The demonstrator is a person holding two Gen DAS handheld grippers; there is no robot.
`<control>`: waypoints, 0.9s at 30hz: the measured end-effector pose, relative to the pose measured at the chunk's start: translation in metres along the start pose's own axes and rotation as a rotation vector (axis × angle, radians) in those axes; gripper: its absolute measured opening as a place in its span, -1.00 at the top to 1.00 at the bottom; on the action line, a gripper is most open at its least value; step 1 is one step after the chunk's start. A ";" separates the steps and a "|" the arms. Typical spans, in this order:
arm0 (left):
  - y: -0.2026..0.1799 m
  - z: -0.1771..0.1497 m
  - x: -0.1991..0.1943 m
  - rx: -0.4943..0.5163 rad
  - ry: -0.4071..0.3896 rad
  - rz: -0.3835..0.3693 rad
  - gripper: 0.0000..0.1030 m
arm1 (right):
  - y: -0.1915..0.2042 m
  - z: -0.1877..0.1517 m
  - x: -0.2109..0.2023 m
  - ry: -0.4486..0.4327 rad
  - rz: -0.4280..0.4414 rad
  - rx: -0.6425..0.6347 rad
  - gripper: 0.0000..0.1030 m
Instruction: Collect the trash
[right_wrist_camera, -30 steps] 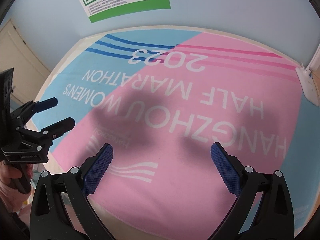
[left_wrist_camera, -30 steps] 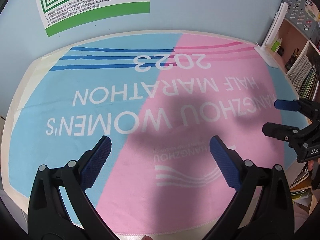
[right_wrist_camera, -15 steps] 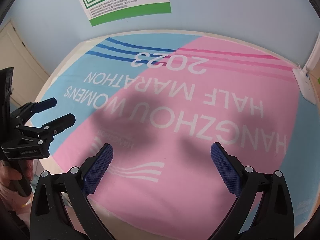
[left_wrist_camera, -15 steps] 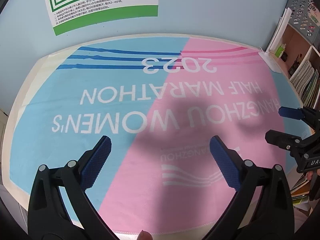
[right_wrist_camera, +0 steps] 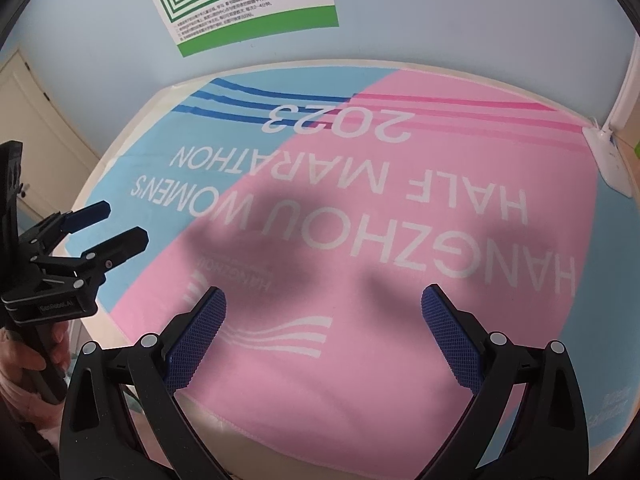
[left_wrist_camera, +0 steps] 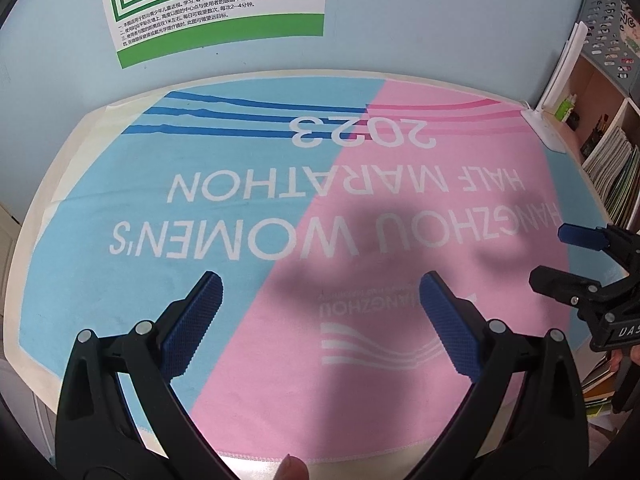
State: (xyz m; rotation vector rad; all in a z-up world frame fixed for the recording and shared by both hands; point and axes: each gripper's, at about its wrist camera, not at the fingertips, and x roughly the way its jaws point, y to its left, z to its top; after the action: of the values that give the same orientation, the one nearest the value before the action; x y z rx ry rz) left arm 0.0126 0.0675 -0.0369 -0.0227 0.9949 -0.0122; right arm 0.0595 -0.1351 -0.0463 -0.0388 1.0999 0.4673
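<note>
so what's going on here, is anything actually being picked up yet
Not yet. A person holds a two-finger gripper in each hand above a table covered by a pink and blue marathon towel. The left gripper and the right gripper are both open and empty, hovering over the towel without touching it. No trash shows on the towel in either view. A green and white poster hangs on the wall behind, and a shelf with books stands at the right.

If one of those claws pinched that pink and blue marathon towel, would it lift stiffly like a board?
Probably not. The towel looks like soft cloth lying flat, so it would likely droop. Its rippled edge hints it would bunch when pushed.
</note>
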 end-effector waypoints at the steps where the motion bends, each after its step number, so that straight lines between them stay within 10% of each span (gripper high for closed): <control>1: 0.000 0.000 0.000 0.001 -0.001 0.005 -0.87 | 0.000 0.000 0.000 -0.003 0.001 0.002 -0.89; 27: 0.006 -0.003 -0.007 -0.026 -0.031 0.028 -0.87 | -0.001 -0.003 -0.009 -0.010 -0.014 0.003 -0.89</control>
State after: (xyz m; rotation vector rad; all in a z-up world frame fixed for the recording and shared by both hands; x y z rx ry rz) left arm 0.0064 0.0733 -0.0322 -0.0323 0.9647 0.0263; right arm 0.0544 -0.1401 -0.0405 -0.0414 1.0903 0.4522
